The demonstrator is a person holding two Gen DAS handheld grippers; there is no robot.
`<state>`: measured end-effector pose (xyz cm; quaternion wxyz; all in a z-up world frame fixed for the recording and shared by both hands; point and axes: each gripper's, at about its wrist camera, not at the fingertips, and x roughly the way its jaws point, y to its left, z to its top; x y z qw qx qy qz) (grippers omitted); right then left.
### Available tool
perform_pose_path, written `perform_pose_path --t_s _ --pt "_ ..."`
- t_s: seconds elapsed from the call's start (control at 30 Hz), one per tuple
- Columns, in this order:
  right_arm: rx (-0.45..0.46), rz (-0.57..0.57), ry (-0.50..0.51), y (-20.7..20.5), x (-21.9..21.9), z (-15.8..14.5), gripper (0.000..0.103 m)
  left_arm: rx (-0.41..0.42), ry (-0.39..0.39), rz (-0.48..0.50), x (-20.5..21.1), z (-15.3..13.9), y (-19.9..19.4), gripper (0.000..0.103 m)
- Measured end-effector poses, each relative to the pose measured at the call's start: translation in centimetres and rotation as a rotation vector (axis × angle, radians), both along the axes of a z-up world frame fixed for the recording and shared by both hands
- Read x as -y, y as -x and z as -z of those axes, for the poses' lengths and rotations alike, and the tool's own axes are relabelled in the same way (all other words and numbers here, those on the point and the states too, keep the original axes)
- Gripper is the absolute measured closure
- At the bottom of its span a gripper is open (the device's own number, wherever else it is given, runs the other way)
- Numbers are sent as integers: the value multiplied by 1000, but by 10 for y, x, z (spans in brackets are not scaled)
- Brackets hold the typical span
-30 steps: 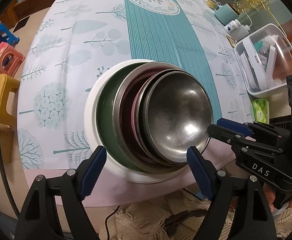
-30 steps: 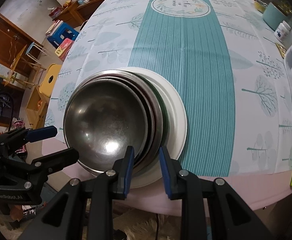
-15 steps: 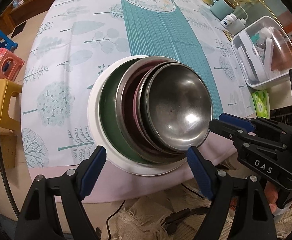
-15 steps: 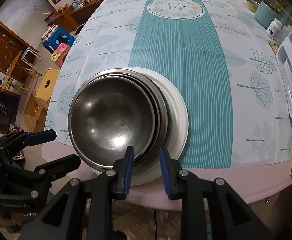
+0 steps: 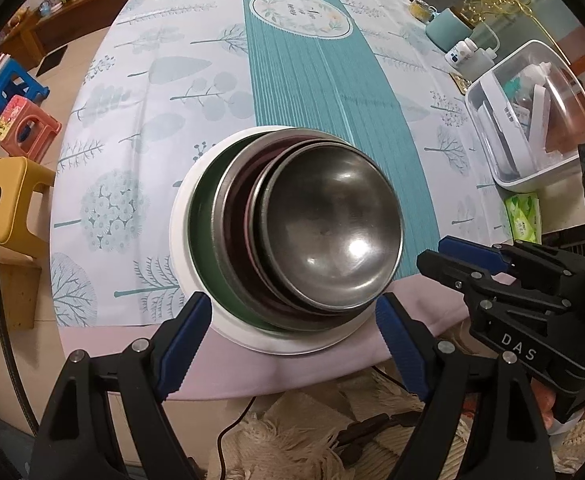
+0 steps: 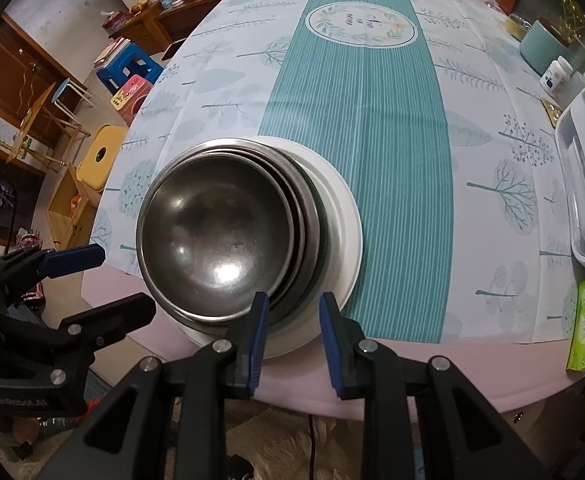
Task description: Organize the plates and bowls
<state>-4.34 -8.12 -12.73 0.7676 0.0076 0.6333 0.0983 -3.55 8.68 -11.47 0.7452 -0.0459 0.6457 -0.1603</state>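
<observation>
A stack of dishes sits near the table's front edge: a steel bowl (image 5: 332,236) on top, nested in a pink bowl, a larger steel bowl and a green dish, all on a white plate (image 5: 184,232). The stack also shows in the right wrist view, steel bowl (image 6: 216,236) on the white plate (image 6: 342,240). My left gripper (image 5: 292,332) is open wide and empty, its fingers just in front of the plate's near rim. My right gripper (image 6: 292,328) is open with a narrow gap, empty, at the plate's near rim; it also shows in the left wrist view (image 5: 436,256).
A clear plastic box (image 5: 532,116) with items stands at the right, a green tissue pack (image 5: 524,220) in front of it. Bottles and a teal container (image 5: 448,32) sit at the back right. Stools (image 5: 12,200) stand on the floor to the left. A rug lies below the table edge.
Both grippers have pulled back and up from the stack, so more of the table shows. Neither has closed. The stack has not moved.
</observation>
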Motion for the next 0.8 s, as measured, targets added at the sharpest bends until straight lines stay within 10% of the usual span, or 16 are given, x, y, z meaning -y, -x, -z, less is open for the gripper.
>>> perform_pose_path --t_s 0.8 --pt "67 -31 14 26 19 -19 77 89 -55 -46 21 -24 30 20"
